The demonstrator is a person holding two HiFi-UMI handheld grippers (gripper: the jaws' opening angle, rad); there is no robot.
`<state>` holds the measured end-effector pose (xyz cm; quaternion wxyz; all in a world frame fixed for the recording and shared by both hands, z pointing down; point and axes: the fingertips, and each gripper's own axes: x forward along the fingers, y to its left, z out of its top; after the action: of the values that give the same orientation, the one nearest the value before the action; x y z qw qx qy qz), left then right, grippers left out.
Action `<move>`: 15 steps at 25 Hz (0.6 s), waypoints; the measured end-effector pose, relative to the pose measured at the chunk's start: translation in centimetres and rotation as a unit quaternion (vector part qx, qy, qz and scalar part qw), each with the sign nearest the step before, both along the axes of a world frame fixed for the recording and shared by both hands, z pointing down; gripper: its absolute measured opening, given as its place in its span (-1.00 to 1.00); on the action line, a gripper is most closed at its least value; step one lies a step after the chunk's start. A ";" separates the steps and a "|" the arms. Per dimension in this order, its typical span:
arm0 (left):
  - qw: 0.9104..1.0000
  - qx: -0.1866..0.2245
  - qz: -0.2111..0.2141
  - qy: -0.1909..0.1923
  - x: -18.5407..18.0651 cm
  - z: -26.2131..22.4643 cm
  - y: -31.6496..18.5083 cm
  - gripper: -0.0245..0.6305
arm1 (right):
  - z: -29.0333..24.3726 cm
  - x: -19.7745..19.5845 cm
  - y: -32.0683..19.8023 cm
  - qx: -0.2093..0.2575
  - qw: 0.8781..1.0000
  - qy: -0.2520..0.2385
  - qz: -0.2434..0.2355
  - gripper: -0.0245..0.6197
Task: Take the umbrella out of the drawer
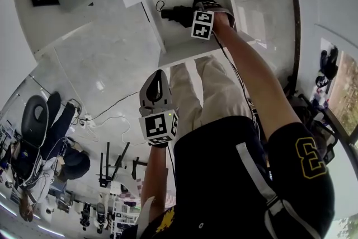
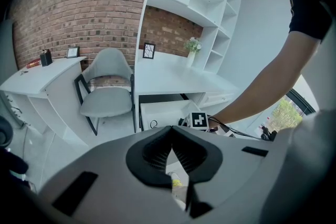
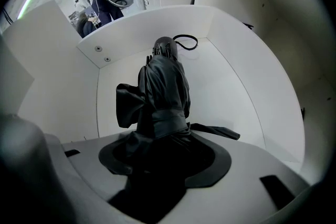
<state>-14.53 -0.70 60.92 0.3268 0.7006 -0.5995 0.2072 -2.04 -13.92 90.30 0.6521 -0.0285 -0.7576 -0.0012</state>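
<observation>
Umbrella (image 3: 164, 86): black, folded, fabric bunched and cinched by its own strap. A thin cord loop shows at the far, handle end. It sits mid-frame in the right gripper view, inside the drawer (image 3: 239, 97), its near end clamped between the jaws of the right hand-held gripper (image 3: 163, 150).

Drawer: white, pulled open, upper centre of the head view.

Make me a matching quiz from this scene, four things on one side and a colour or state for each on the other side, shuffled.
Things:
A. umbrella
B. drawer
C. left gripper
D. chair

Colour or state:
1. grey, nobody sitting on it
2. jaws together
3. white, pulled open
4. black, folded, clamped by the right gripper

Pairs: A-4, B-3, C-2, D-1
</observation>
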 end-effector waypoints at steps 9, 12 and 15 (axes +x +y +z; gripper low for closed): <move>1.000 0.002 0.001 -0.002 -0.1 -0.3 0.1 -0.87 | -0.1 0.0 -0.1 0.002 1.000 -0.001 0.000 -0.12; 1.000 0.001 0.000 -0.002 -0.2 -0.3 0.3 -0.87 | -0.2 0.0 -0.1 0.005 1.000 -0.002 0.000 -0.12; 1.000 0.002 0.004 -0.003 -0.1 -0.4 0.4 -0.87 | -0.3 0.0 -0.1 0.008 1.000 0.000 0.001 -0.12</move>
<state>-14.59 -0.32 60.54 0.3232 0.7030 -0.5979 0.2095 -2.00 -14.01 90.00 0.6520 -0.0230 -0.7578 -0.0067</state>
